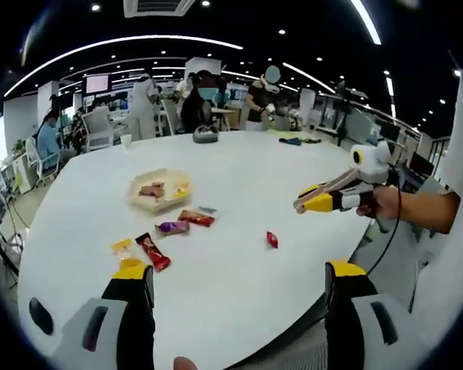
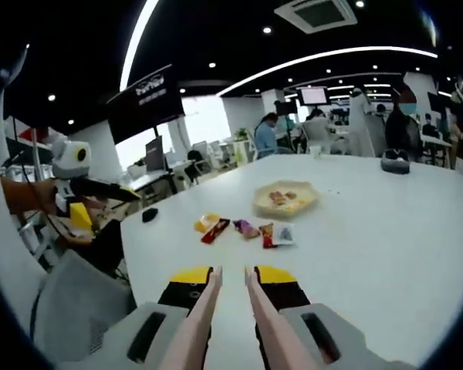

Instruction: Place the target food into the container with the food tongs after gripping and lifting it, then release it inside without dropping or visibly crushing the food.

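Left gripper [image 1: 239, 289] stands released. Right gripper [image 2: 233, 281] clenches food tongs [image 2: 230, 324], held well above wrapped snacks [image 2: 243, 229]; excess squeeze risks crushing, loose hold risks dropping short of container [image 2: 285, 199].

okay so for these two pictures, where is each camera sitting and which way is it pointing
Left gripper view: rides on the left gripper, above the near edge of the white table, facing across it; the person's hand with the right gripper enters from the right.
Right gripper view: rides on the right gripper, facing along the table from another side; tongs run forward between its jaws; the left gripper shows at the left.
Shared: the tray and wrapped snacks.
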### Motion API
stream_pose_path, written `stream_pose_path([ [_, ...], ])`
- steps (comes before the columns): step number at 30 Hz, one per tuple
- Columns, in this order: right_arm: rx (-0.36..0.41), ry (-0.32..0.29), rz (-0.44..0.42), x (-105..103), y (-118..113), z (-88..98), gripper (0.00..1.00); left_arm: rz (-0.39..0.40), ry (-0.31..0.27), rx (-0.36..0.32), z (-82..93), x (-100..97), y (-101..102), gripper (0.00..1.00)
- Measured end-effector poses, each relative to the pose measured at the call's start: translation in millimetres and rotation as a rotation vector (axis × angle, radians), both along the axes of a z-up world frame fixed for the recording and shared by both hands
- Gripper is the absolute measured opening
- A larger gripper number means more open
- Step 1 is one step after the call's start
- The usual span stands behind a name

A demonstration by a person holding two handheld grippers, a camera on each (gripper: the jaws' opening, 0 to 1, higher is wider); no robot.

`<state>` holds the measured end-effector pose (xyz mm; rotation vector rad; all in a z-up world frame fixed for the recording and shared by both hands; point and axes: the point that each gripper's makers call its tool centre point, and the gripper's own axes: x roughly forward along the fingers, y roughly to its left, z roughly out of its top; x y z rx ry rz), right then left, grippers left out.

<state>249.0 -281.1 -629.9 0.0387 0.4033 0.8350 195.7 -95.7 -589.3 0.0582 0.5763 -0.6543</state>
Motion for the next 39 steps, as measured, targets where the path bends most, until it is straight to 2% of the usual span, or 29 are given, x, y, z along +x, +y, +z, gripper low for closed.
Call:
stream_pose_path([
  [3, -0.064, 0.012, 0.026, -6.1, 0.9, -8.8, 0.22, -0.003, -0.007, -0.002, 1.6, 0.8, 5.3, 0.92],
  [4, -0.122, -0.009, 0.038, -7.8, -2.4, -15.0, 0.22, -0.015, -0.005, -0.002, -0.6, 2.3, 7.9, 0.92],
  [5, -0.128, 0.001, 0.037, -9.0, -2.8, -17.4, 0.22, -0.018, -0.004, -0.001, -1.4, 2.7, 8.4, 0.92],
  [6, -0.193, 0.018, 0.004, -7.0, -12.5, -29.9, 0.22, -0.035, 0.011, 0.010, -6.4, 3.5, 10.2, 0.91],
  [7, -0.215, 0.016, 0.027, -8.0, -13.6, -35.7, 0.23, -0.046, 0.011, 0.008, -7.1, 4.3, 10.3, 0.91],
  [9, -0.199, 0.010, 0.031, -4.7, -12.8, -39.2, 0.23, -0.054, 0.013, -0.003, -8.8, 6.9, 9.2, 0.91],
  [11, -0.301, -0.013, 0.069, 3.1, -17.3, -53.4, 0.23, -0.057, 0.022, 0.005, -12.9, 8.2, 9.4, 0.91],
  [14, -0.341, -0.054, 0.156, 11.6, -8.9, -60.3, 0.24, -0.059, 0.028, 0.008, -14.4, 7.4, 9.1, 0.91],
  [15, -0.377, -0.084, 0.255, 15.5, -1.9, -65.6, 0.24, -0.056, 0.031, 0.005, -14.9, 7.2, 9.3, 0.91],
  [16, -0.391, -0.098, 0.298, 18.5, 1.2, -68.5, 0.24, -0.052, 0.034, 0.009, -15.9, 6.9, 10.4, 0.91],
  [17, -0.441, -0.117, 0.381, 21.4, 2.9, -75.7, 0.24, -0.049, 0.037, 0.012, -16.7, 6.7, 11.3, 0.91],
  [18, -0.454, -0.115, 0.400, 22.7, 3.1, -78.2, 0.24, -0.034, 0.044, 0.024, -19.1, 6.3, 15.5, 0.91],
  [21, -0.473, -0.115, 0.536, 31.0, 9.3, -90.8, 0.24, 0.006, 0.057, 0.034, -22.2, 4.5, 23.1, 0.91],
  [22, -0.452, -0.091, 0.591, 28.2, 13.6, -94.2, 0.24, 0.027, 0.062, 0.036, -23.3, 3.4, 26.2, 0.91],
  [25, -0.477, -0.099, 0.689, 27.9, 18.0, -101.9, 0.24, 0.083, 0.079, 0.033, -27.5, -1.2, 31.0, 0.91],
  [28, -0.439, -0.082, 0.702, 34.0, 21.1, -106.4, 0.24, 0.105, 0.091, 0.033, -31.1, -5.2, 32.0, 0.91],
  [30, -0.443, -0.089, 0.736, 36.4, 22.9, -107.9, 0.24, 0.132, 0.101, 0.029, -34.1, -9.2, 34.1, 0.91],
  [31, -0.415, -0.070, 0.777, 29.7, 26.6, -106.2, 0.24, 0.143, 0.108, 0.029, -35.8, -11.1, 35.0, 0.91],
  [33, -0.438, -0.069, 0.800, 30.1, 24.2, -108.5, 0.24, 0.149, 0.112, 0.036, -36.7, -13.7, 36.2, 0.91],
  [36, -0.412, -0.077, 0.828, 29.0, 23.7, -103.8, 0.24, 0.176, 0.112, 0.035, -35.2, -15.1, 41.8, 0.91],
  [37, -0.429, -0.100, 0.881, 22.4, 25.5, -102.6, 0.24, 0.183, 0.111, 0.034, -34.1, -14.9, 43.2, 0.91],
  [38, -0.446, -0.094, 0.887, 23.2, 24.9, -103.9, 0.24, 0.187, 0.109, 0.035, -33.3, -14.8, 43.9, 0.91],
  [39, -0.478, -0.114, 0.927, 19.6, 25.5, -104.7, 0.24, 0.192, 0.108, 0.037, -32.4, -14.8, 44.7, 0.91],
])
